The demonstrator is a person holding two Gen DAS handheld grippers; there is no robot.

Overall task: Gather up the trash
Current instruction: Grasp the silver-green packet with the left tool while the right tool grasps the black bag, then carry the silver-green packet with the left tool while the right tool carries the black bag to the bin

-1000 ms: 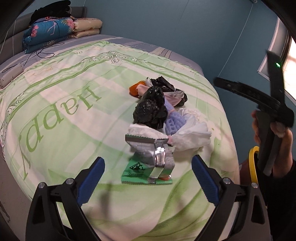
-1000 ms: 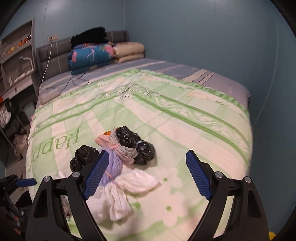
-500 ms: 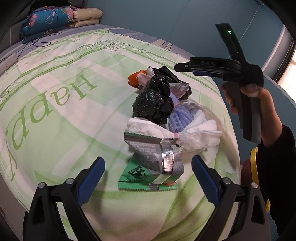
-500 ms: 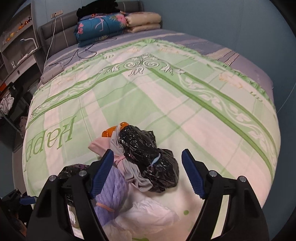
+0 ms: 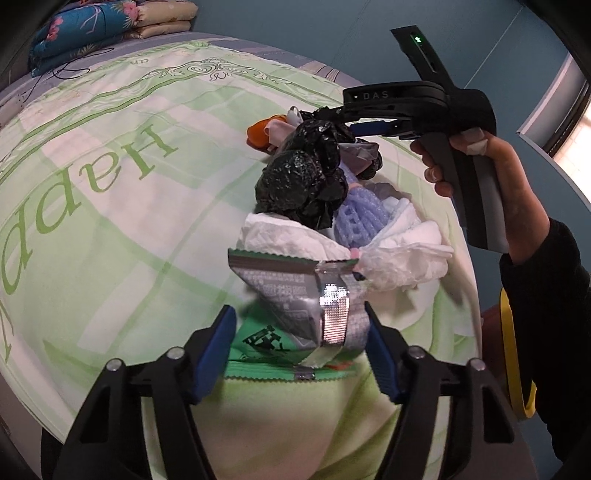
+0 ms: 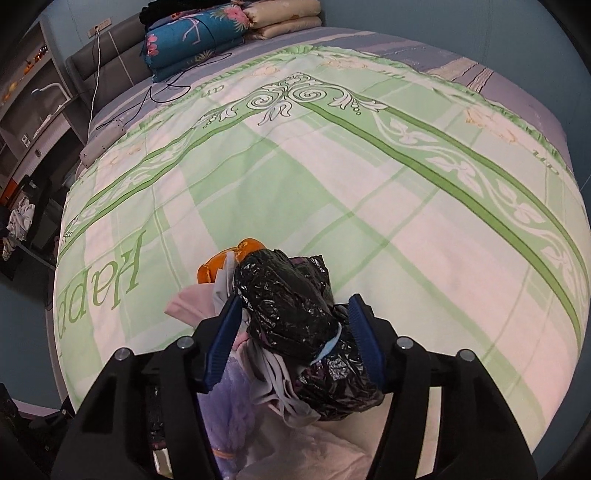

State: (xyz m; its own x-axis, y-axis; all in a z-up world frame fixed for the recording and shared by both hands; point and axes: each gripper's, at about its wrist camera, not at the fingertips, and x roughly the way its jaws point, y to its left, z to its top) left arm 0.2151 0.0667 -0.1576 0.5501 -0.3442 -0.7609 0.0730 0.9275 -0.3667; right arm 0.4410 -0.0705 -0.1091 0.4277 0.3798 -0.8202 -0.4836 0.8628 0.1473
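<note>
A pile of trash lies near the foot of the bed (image 5: 110,229). My left gripper (image 5: 299,350) hovers over a silver foil packet (image 5: 295,291) that rests on a green wrapper (image 5: 258,343). Its jaws are closing, the packet is between them, and a gap shows on the left side. Behind lie white tissue (image 5: 284,236), a purple foam net (image 5: 356,218), a black plastic bag (image 5: 303,177) and an orange piece (image 5: 258,131). My right gripper (image 6: 293,332) straddles another black bag (image 6: 288,306), its jaws closing around it. In the left wrist view the right gripper (image 5: 332,120) reaches in from the right.
Folded quilts (image 6: 221,33) are stacked at the head of the bed, with a cable and a white power strip (image 6: 99,144) near them. The mattress edge drops off close behind the pile. A yellow-rimmed object (image 5: 513,350) stands beside the bed at the right. Shelves (image 6: 29,92) line the left wall.
Both grippers' jaws have narrowed. The right gripper swung in and down over the black bag at the far end of the pile. The left gripper has sunk closer to the foil packet.
</note>
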